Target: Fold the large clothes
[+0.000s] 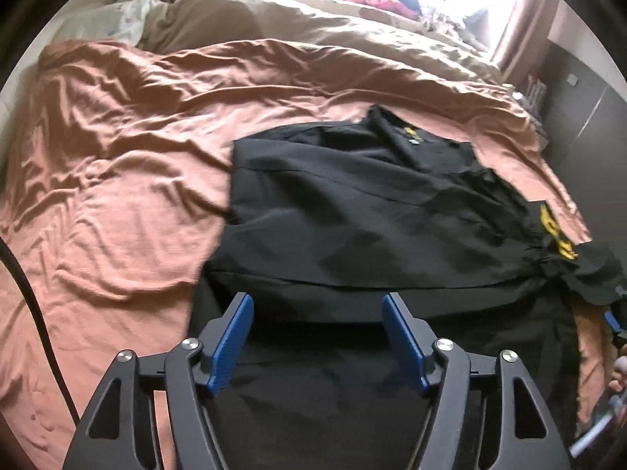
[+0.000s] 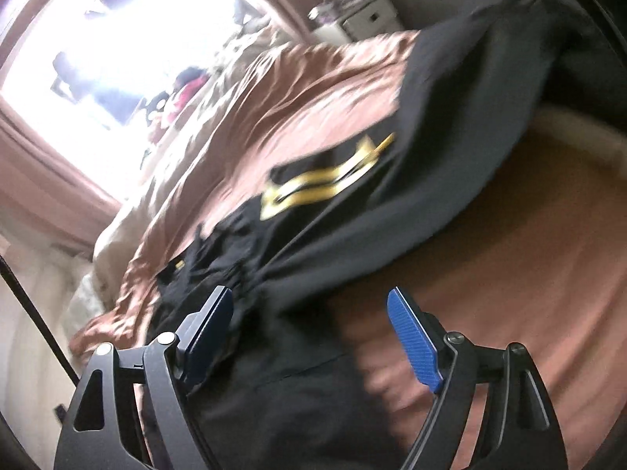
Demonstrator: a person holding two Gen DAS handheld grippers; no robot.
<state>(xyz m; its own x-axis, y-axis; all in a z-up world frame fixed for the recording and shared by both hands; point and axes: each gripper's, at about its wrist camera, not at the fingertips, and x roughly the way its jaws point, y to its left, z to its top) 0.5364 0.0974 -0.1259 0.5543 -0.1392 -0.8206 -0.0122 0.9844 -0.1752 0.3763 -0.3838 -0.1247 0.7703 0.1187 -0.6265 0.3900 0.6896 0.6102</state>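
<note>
1. While the black garment (image 1: 352, 211) lies partly folded on the bed's rust-coloured sheet (image 1: 117, 164), we hold both grippers over its near edge.
2. We see the left gripper (image 1: 317, 337) with jaws apart and empty.
3. Our right gripper (image 2: 309, 333) is likewise spread, gripping nothing.
4. We should pinch the hem at both corners evenly, then lift and carry it toward the collar, keeping the edges aligned.

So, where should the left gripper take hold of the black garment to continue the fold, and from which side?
Probably the near hem of the black garment, where it lies flat on the orange sheet. The left gripper is open right above that edge, so come from the near side, low, with one of the fingers under the cloth.
</note>
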